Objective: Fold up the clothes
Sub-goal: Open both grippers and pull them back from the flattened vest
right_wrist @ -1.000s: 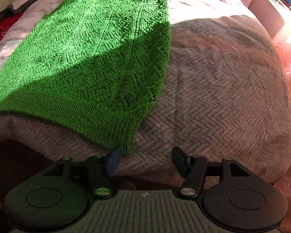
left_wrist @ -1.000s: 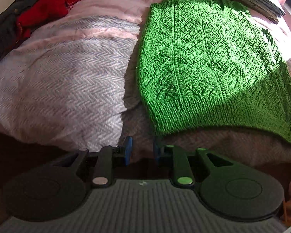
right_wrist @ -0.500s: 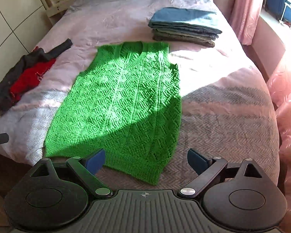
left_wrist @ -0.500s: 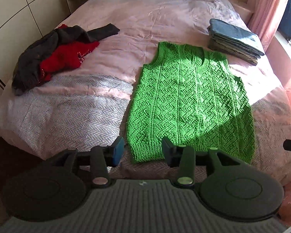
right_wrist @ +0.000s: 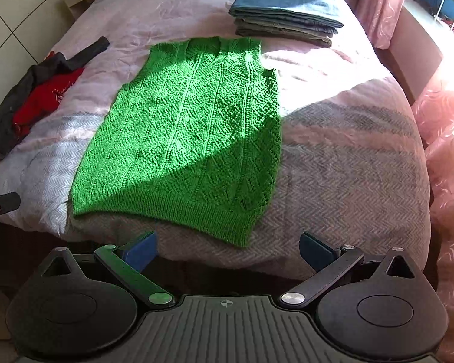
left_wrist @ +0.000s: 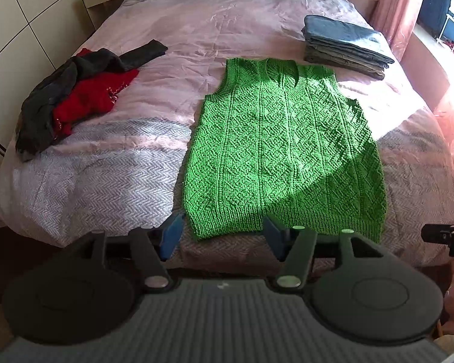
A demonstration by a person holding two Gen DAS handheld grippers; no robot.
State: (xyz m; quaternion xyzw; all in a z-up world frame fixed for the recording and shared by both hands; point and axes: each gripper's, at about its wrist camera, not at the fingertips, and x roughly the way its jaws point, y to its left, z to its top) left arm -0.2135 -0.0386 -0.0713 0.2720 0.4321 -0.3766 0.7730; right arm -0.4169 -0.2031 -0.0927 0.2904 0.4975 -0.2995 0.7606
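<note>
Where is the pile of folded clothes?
The pile of folded clothes sits on the pink bed cover, toward the far right in both views, just beyond the right shoulder of the green knitted vest and near the pink curtain.

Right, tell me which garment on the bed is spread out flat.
The green knitted vest, laid flat mid-bed. The red and dark clothes sit crumpled at the left, and the blue-grey stack is already folded.
</note>
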